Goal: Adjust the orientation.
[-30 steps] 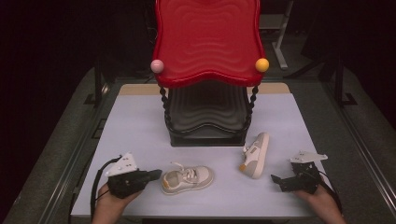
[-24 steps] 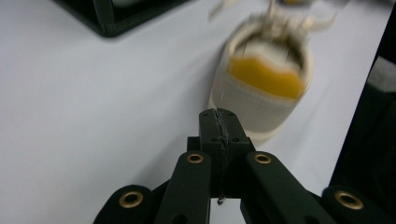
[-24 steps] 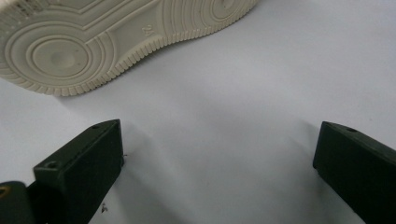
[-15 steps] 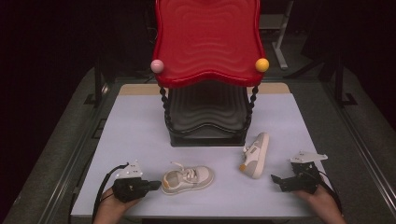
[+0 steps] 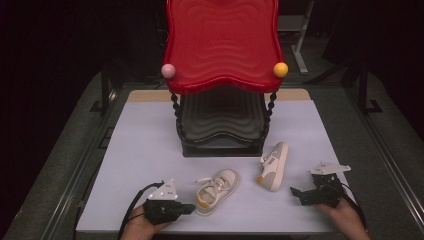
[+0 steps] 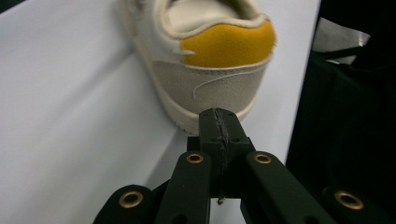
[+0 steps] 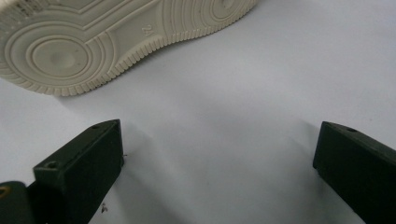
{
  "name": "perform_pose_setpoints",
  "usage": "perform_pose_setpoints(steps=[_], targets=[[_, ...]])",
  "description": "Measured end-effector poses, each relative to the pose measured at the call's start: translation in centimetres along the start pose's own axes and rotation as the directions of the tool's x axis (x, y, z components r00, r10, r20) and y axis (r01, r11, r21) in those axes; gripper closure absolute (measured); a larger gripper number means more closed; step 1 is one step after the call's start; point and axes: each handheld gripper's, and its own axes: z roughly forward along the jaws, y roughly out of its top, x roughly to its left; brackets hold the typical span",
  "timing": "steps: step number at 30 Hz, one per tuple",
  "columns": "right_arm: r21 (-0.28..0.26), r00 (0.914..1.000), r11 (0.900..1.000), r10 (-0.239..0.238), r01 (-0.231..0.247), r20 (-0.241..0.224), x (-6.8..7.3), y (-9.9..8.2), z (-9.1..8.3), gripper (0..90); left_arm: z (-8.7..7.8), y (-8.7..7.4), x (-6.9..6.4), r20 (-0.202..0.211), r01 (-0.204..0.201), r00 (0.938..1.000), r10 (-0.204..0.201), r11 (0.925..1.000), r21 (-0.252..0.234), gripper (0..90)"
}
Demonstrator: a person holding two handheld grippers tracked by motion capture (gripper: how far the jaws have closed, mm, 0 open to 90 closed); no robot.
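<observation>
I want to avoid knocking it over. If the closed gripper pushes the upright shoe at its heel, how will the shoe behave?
The shoe probably slides: it stands flat on the smooth table. It looks small, so likely light. Pushed off-centre by the left gripper, it may turn.

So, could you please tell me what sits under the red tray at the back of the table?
Under the red tray stands a dark lower tier with the same wavy surface, joined by twisted black posts. The red tray covers the tier's rear part, so anything lying there is hidden.
</observation>
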Motion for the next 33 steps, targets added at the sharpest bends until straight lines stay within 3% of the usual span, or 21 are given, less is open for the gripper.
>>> perform_pose_setpoints(steps=[7,9,15,20,23,27,33], targets=[[0.001,1.0000,1.0000,-0.001,0.001,-0.001,0.0,0.0,0.0,1.0,3.2,2.0,-0.7,0.065,-0.031,0.9974,0.032,0.9993,-0.018,90.0],[0.000,1.0000,1.0000,-0.002,0.002,0.000,0.0,0.0,0.0,1.1,4.3,2.9,-1.0,0.076,-0.058,0.9954,0.059,0.9982,-0.019,90.0],[0.000,1.0000,1.0000,-0.002,0.002,0.000,0.0,0.0,0.0,1.0,6.8,4.6,-1.7,0.103,-0.105,0.9888,0.108,0.9940,-0.028,90.0],[-0.002,1.0000,1.0000,-0.004,0.004,0.000,0.0,0.0,0.0,1.1,8.5,5.7,-1.9,0.108,-0.110,0.9875,0.115,0.9927,-0.049,90.0],[-0.003,1.0000,1.0000,-0.004,0.004,0.001,0.0,0.0,0.0,1.1,8.5,5.9,-2.2,0.107,-0.120,0.9864,0.124,0.9916,-0.049,90.0],[-0.004,1.0000,1.0000,-0.004,0.004,0.001,0.0,0.0,0.0,1.1,7.5,6.7,-2.6,0.100,-0.105,0.9885,0.114,0.9908,-0.086,87.3],[-0.003,1.0000,1.0000,-0.004,0.004,0.001,0.0,0.0,0.0,1.1,5.2,8.4,-3.1,0.075,-0.108,0.9898,0.121,0.9808,-0.163,82.0]])
